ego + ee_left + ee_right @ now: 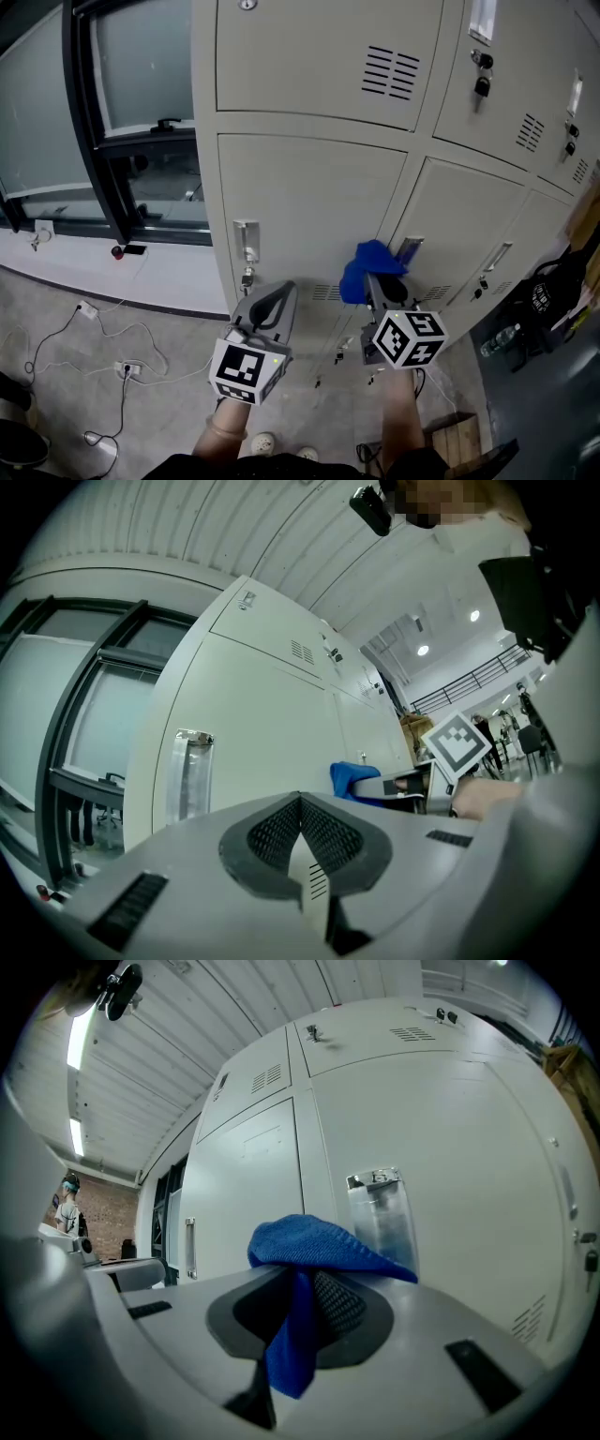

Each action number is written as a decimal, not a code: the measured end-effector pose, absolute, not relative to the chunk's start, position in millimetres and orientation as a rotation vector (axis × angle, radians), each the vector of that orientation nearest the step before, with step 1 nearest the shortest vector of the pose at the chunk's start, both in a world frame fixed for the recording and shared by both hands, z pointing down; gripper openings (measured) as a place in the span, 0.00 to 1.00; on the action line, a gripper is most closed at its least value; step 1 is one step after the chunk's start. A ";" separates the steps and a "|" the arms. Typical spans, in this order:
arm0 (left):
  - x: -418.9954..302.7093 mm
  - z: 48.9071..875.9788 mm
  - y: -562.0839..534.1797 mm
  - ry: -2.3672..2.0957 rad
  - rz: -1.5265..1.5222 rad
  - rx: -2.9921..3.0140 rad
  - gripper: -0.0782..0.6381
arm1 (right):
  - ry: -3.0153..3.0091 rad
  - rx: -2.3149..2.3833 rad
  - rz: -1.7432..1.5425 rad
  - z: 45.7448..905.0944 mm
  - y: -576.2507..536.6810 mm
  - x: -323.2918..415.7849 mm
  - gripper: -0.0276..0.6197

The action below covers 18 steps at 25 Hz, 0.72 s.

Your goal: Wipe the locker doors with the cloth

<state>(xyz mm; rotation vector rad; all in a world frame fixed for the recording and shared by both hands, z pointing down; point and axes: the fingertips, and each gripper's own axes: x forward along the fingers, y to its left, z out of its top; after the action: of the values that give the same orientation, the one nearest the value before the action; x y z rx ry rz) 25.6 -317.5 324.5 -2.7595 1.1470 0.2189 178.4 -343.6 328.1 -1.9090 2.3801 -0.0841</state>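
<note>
Square-marker cubes sit lowest in the head view, one on each hand-held tool. Just beyond its cube, the left gripper points at the lockers with its jaws pressed together and nothing between them; the left gripper view shows the two dark pads meeting at a single seam. Beside it, the right gripper has its jaws clamped on a blue cloth. In the right gripper view the cloth bunches over the jaw tips, and one fold hangs down through the slot between them.

The cloth is held up in front of the lower row of locker doors, near the seam between the first and second doors and just beside a recessed handle. Whether the fabric touches the metal cannot be told. A second recessed handle lies on the leftmost lower door, above the left gripper.

Higher up, vent slots mark an upper door, and keys hang from a lock on the next one.

At far right a black bag and a water bottle stand by the lockers. At left, a power strip with trailing cables lies on the floor below a dark-framed window.
</note>
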 end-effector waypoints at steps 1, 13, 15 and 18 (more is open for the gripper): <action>24.5 324.3 -317.5 1.148 0.219 -2.758 0.12 | 2.379 -1.909 -0.086 328.5 -343.6 178.1 0.14; -2.2 333.0 -319.1 1.248 0.216 -2.724 0.12 | 2.542 -1.823 0.007 347.1 -334.6 123.6 0.14; -12.4 338.1 -319.2 1.286 0.201 -2.702 0.12 | 2.586 -1.778 -0.020 359.5 -337.0 105.5 0.14; -34.2 347.9 -320.3 1.365 0.159 -2.653 0.12 | 2.645 -1.699 -0.057 378.3 -340.6 75.7 0.14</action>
<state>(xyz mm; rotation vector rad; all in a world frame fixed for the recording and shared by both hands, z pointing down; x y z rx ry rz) -34.2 -320.3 347.9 -2.6528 1.3652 0.1587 75.7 -340.6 378.3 -1.6990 2.6450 -0.0568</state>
